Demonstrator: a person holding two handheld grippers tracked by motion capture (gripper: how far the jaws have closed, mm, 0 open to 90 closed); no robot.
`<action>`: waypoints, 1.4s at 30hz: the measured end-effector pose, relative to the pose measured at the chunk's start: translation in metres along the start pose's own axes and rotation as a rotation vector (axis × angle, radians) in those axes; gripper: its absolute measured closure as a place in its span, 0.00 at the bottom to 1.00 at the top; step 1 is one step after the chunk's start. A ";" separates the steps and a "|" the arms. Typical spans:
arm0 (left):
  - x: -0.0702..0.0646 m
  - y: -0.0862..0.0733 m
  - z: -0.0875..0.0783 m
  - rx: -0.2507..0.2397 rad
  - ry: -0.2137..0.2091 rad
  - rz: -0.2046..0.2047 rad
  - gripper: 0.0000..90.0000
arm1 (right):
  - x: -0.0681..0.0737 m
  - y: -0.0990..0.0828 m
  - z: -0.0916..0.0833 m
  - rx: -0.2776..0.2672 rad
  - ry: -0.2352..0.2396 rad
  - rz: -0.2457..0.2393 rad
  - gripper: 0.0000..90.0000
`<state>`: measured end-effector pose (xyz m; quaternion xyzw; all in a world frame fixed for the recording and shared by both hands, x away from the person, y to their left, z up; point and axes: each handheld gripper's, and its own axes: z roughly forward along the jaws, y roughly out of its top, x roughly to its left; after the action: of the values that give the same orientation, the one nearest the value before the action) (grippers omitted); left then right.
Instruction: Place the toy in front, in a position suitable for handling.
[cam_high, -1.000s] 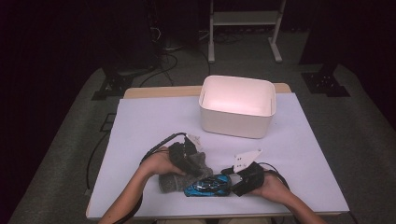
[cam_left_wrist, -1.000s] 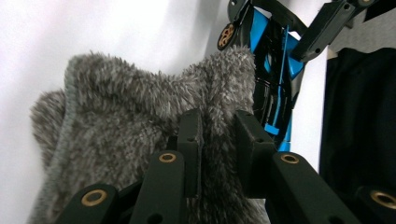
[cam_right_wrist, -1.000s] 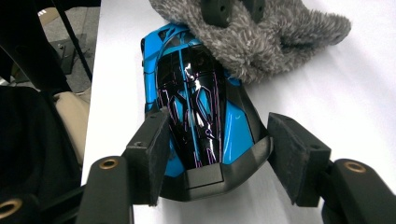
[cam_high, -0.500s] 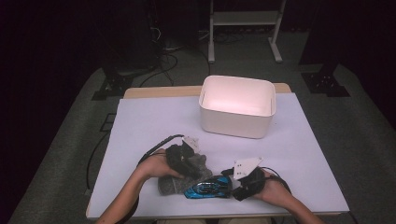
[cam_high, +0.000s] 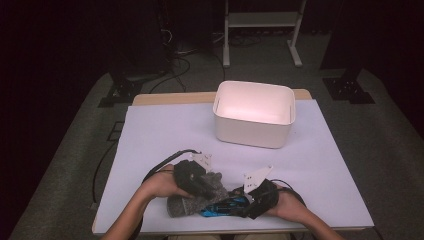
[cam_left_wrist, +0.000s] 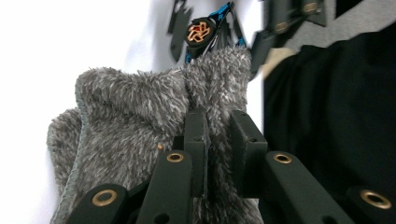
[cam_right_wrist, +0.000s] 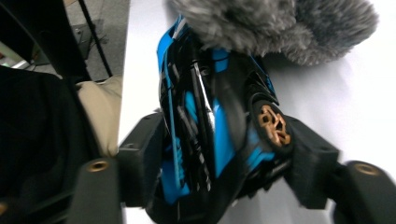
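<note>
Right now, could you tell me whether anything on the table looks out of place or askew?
Yes: the blue toy car is tipped on its side in the right gripper, its gold wheel facing sideways, nose under the grey pouch. The left gripper pinches the pouch's bunched edge. The white bin sits upright.

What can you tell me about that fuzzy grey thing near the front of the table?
The grey fuzzy pouch looks like soft plush fabric with a stitched rim. It lies near the table's front edge, bunched up, with a fold pinched in the left gripper. Its open end covers the front of a blue and black toy car held by the right gripper.
</note>
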<state>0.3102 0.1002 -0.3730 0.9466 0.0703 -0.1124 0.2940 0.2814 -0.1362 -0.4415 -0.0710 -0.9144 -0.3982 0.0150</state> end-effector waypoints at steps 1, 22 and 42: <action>-0.002 -0.001 0.000 -0.004 0.000 0.001 0.87 | 0.000 0.001 0.001 -0.001 0.011 -0.001 0.42; -0.007 -0.005 -0.017 -0.081 0.008 0.018 0.87 | 0.006 0.011 0.014 0.050 0.032 -0.114 0.63; 0.008 0.015 -0.005 -0.023 0.149 0.021 0.76 | -0.022 -0.010 -0.010 0.006 -0.050 -0.019 0.49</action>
<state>0.3218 0.0918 -0.3631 0.9495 0.0836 -0.0378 0.3000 0.3013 -0.1526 -0.4437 -0.0722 -0.9164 -0.3935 -0.0115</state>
